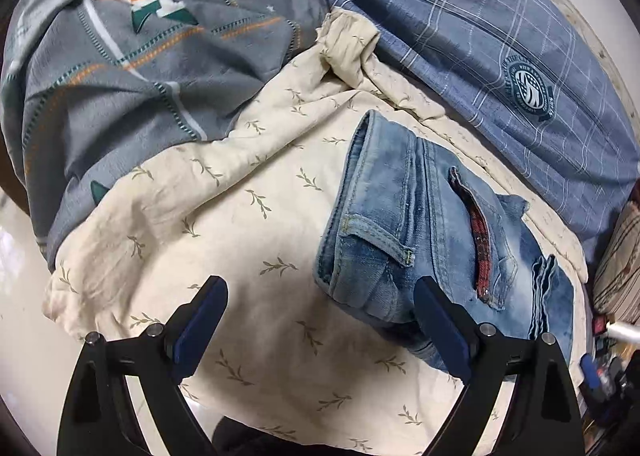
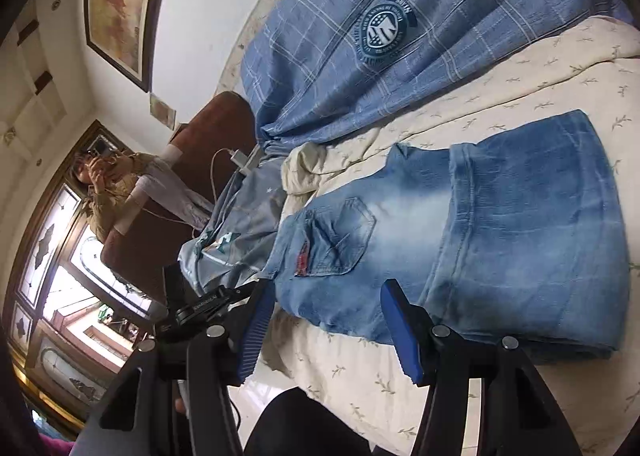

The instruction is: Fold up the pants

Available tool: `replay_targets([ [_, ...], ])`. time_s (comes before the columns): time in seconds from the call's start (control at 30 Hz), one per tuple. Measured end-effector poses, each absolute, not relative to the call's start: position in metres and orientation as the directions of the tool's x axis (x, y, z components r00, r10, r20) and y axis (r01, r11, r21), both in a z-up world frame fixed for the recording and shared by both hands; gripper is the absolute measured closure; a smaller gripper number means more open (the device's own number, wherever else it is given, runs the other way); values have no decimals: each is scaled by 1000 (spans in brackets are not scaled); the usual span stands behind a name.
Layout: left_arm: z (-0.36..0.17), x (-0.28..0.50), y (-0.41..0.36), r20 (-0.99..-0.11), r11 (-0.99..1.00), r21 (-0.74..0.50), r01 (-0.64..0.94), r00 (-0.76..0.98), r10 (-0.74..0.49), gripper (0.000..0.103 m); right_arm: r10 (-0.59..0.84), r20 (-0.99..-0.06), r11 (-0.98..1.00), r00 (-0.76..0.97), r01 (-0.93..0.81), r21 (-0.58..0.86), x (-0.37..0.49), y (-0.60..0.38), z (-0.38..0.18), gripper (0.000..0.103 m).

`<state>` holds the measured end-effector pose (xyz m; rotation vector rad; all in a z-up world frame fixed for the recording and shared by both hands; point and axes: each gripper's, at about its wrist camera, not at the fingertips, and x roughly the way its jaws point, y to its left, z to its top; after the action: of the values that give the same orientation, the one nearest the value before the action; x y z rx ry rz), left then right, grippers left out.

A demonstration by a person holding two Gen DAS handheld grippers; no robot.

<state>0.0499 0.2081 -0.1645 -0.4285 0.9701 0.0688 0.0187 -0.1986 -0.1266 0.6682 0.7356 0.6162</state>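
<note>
Off to the left of my left gripper (image 1: 318,326) lies a rumpled grey patterned quilt (image 1: 132,67), bare leaf-print sheet (image 1: 256,223) between its spread, empty jaws. Ahead of its right finger sit the jeans (image 1: 404,232), folded into a compact stack on the sheet, likely so they stay flat. My right gripper (image 2: 322,330) hovers just short of the jeans' (image 2: 480,223) near edge, jaws apart and holding nothing, though whether the fold is final I can't quite tell. Beyond them rests a blue plaid pillow (image 2: 360,15).
</note>
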Motion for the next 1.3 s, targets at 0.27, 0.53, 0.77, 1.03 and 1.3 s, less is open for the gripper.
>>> replay_targets([
  [0.27,-173,44,205,-825,872,-402,-280,523,-213,9,699,-428,662,573,-292,691,27,-173,-129,44],
  [0.53,-184,67,197,-841,827,-447,-340,475,-259,9,689,-458,684,561,-294,668,31,-157,-134,44],
  [0.77,-199,89,188,-816,745,-549,-380,438,-378,19,692,-428,654,581,-253,713,32,-173,-135,44],
  [1.03,-204,72,188,-785,683,-605,-410,451,-425,20,680,-438,664,588,-239,709,33,-178,-134,44],
  [1.3,-209,81,181,-766,645,-636,-423,452,-458,21,666,-448,673,597,-222,706,33,-181,-137,44],
])
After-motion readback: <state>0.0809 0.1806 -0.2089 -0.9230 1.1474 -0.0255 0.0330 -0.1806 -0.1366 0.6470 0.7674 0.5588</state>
